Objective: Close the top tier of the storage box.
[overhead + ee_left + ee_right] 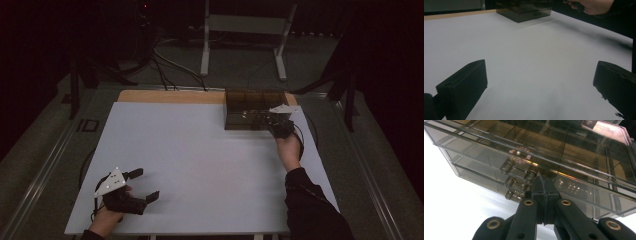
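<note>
- Currently, right gripper [276, 125] sits at the front face of a smoky clear drawer box [248, 102]; box stands at the far right part of the white table [200, 150], near its far edge, by the bare wooden strip [170, 96]
- right gripper view: its 2 black jaws pressed together, tips up against the box front [486, 157] just right of the clear drawer handles [517, 173]; whether the tips pinch a handle, cannot tell; 3 handles stacked one above another; the box top shows divided compartments
- right hand [289, 150] behind the gripper, dark sleeve [310, 205] coming in from the bottom edge; grey 3-cornered plate [284, 108] over the gripper, against the box's right end
- left gripper [142, 184] low at the near left corner of the table, well apart from the box; jaws spread wide, nothing between them; left hand [107, 217] grips its body
- left gripper view: bare white table between the 2 jaws; drawer box [524, 11] far off at top; the other hand [591, 6] at top right beside it
</note>
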Demonstrator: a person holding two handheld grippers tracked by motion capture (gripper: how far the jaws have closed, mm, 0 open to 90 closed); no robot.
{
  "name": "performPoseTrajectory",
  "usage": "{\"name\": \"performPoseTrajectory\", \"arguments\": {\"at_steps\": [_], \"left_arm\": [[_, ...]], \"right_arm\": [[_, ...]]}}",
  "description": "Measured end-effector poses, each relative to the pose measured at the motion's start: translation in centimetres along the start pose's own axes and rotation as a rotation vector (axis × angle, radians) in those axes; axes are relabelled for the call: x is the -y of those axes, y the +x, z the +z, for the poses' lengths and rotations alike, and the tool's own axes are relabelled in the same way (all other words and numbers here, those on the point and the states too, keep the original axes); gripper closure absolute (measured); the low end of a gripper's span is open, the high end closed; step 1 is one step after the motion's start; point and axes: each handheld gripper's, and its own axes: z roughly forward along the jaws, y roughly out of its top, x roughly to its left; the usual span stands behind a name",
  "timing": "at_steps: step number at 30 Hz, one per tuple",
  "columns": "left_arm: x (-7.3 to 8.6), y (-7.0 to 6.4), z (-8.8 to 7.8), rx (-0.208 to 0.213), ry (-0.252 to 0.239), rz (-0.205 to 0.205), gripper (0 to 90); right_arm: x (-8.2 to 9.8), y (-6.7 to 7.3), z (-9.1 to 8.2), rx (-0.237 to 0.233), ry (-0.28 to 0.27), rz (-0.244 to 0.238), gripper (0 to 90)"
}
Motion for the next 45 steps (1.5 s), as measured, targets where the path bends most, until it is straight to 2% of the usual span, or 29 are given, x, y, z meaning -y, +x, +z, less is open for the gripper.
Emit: {"name": "performPoseTrajectory", "arguments": {"at_steps": [29, 45], "left_arm": [[0.07, 0.00, -0.06, -0.003, 0.005, 0.000, 0.0], [0.05, -0.02, -0.13, -0.004, 0.001, -0.001, 0.0]], "right_arm": [[-0.44, -0.18, 0.45, 0.002, 0.006, 0.002, 90.0], [-0.29, 0.42, -0.34, -0.012, -0.004, -0.017, 90.0]]}}
